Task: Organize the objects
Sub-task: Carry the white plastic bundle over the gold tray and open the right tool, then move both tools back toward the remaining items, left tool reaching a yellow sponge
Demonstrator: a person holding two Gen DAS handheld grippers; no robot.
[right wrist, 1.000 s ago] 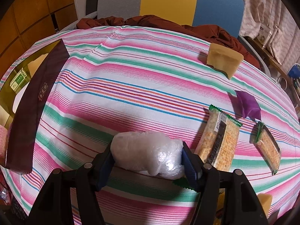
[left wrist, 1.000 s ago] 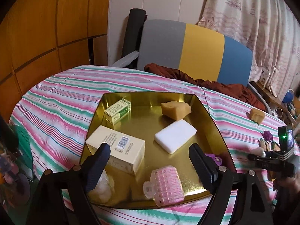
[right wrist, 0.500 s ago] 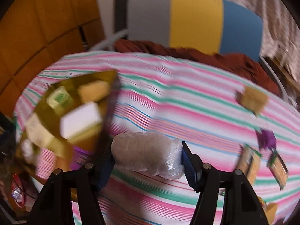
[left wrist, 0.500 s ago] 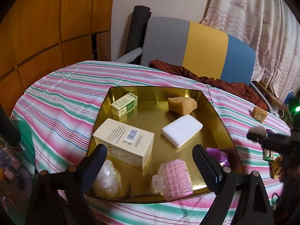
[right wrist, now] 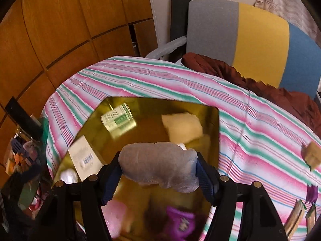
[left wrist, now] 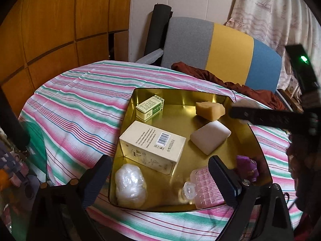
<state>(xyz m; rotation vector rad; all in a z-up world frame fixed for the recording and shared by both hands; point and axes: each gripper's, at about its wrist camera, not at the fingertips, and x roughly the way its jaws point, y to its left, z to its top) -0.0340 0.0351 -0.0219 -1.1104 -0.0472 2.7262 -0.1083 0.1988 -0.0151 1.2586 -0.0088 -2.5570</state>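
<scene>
Above gold tray (right wrist: 212, 120), right hand-held gripper (right wrist: 158, 172) clamping plastic-wrapped bundle (right wrist: 158, 165).

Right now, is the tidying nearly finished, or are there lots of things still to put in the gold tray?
About halfway. The gold tray already holds boxes, sponges, a plastic-wrapped bundle and a pink roller. The right gripper is carrying another clear-wrapped bundle above the tray. A yellow sponge, a purple wrapper and snack packs still wait on the cloth.

Tray (left wrist: 258, 144) on table (left wrist: 80, 108), small box (left wrist: 150, 108) far left in tray, large box (left wrist: 152, 146) nearer, sponge (left wrist: 209, 110) far right, wrapped bundle (left wrist: 130, 184) near left.
</scene>
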